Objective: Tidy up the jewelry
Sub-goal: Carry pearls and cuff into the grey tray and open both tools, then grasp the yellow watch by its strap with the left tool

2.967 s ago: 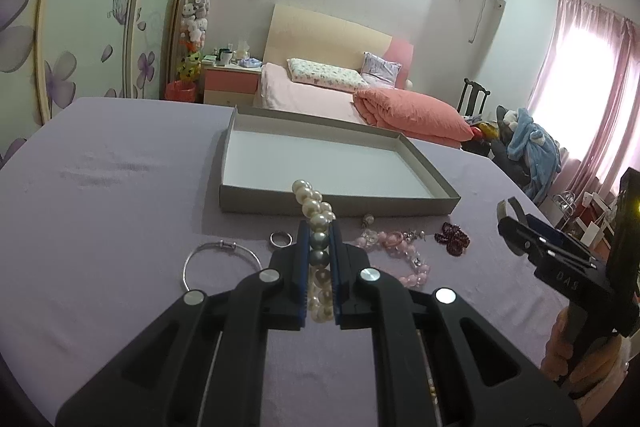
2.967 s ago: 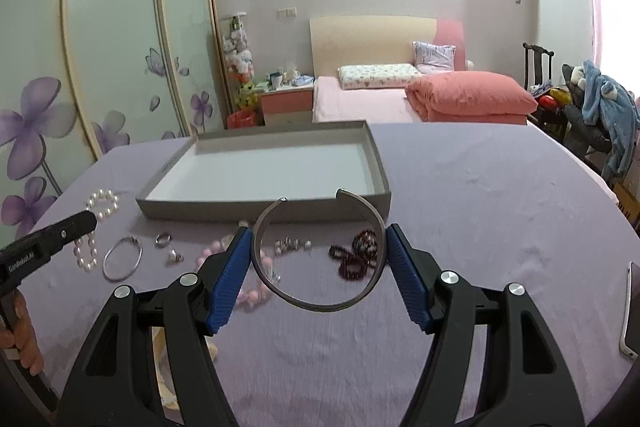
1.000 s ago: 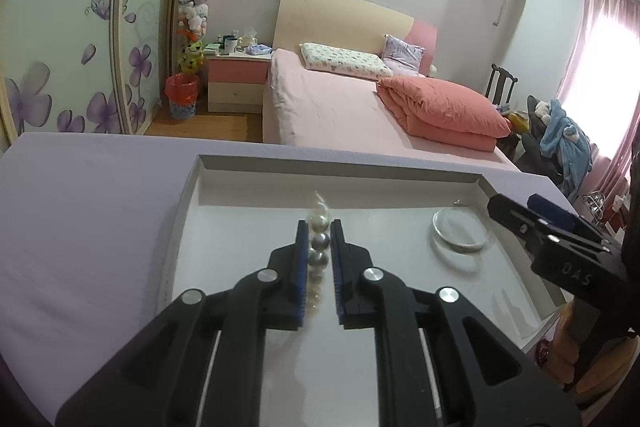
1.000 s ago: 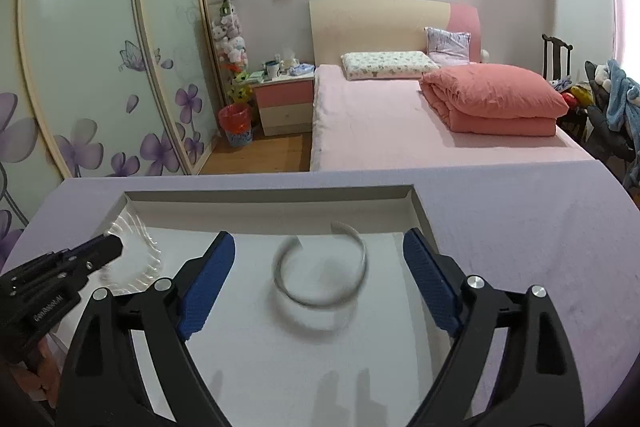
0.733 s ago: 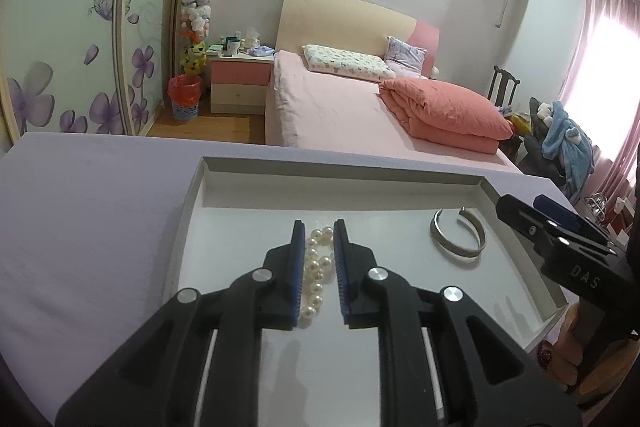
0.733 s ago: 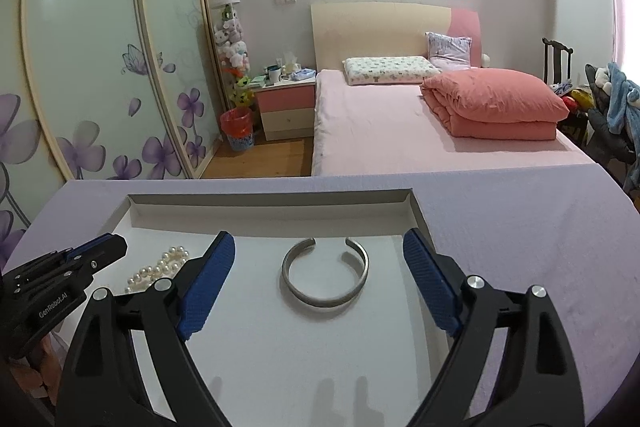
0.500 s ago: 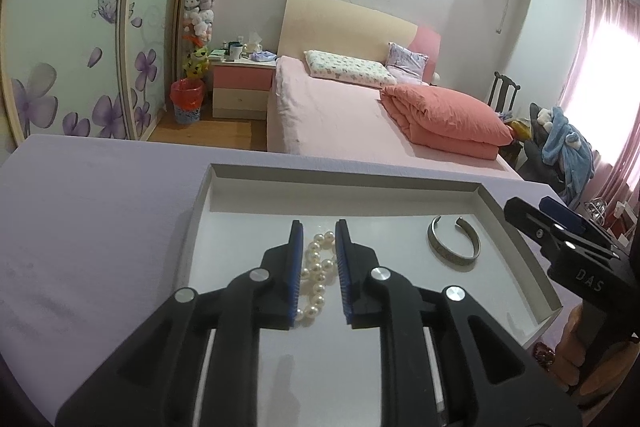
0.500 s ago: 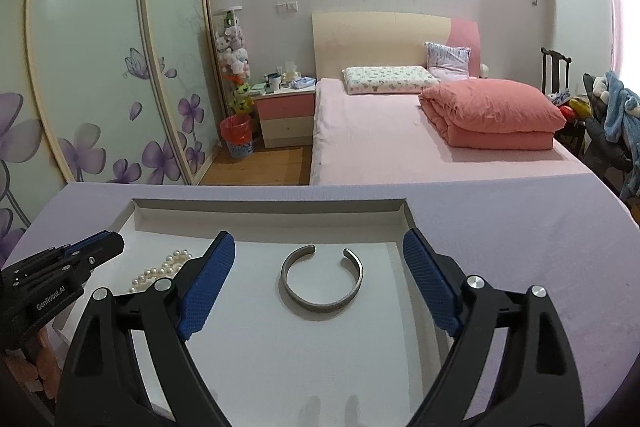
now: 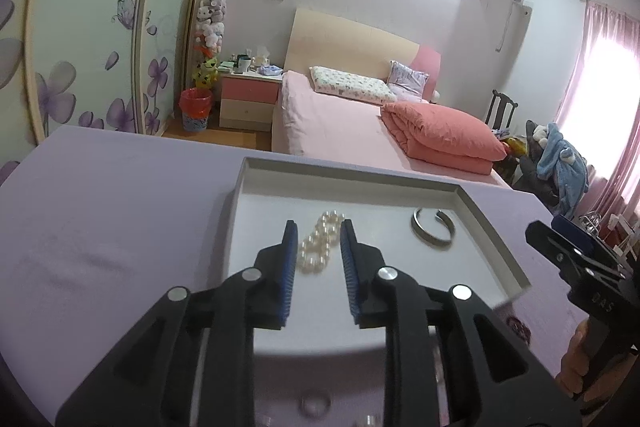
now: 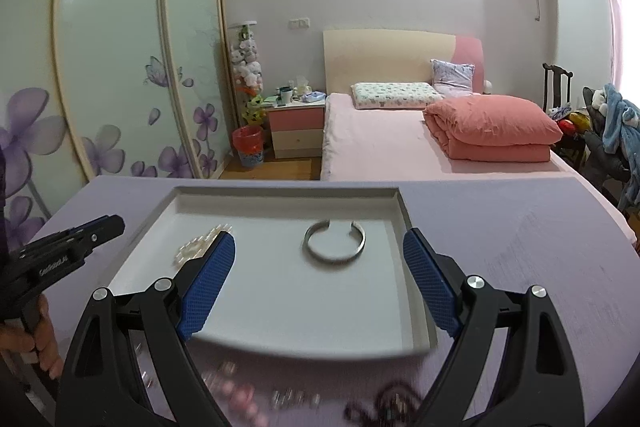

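Here the left gripper is hanging open above the tray, its fingers apart and holding nothing, with the pearl bracelet lying in the tray at frame centre. Likewise, the right gripper is gaping wide and empty, framing the silver bangle lying mid-tray.

Setting: home bedroom.
Far side: bed with pink sheet, folded coral duvet, bedside cabinet; sliding wardrobe doors with purple flowers at left; pink curtain at right.
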Tool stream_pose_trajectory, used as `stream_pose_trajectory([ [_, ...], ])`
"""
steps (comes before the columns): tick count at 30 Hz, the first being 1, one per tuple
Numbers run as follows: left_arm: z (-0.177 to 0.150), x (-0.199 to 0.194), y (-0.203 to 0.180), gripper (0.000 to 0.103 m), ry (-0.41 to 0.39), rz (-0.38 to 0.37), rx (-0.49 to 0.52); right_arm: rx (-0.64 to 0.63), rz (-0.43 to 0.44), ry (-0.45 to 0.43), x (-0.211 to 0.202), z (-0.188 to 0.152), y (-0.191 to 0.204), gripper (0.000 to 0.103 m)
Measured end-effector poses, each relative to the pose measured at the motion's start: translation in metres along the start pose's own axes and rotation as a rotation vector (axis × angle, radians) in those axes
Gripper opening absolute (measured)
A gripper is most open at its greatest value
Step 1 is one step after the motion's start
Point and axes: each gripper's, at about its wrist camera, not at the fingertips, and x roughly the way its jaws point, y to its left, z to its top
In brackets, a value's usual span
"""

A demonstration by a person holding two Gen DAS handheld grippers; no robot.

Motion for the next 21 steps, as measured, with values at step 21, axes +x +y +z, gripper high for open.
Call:
stream_pose_trajectory([
  [21,-0.11,-0.128,-0.021,0.035,0.022,-0.069,-0.001,0.001,0.036,0.065,-0.113,-0.11,0.012,0.086],
])
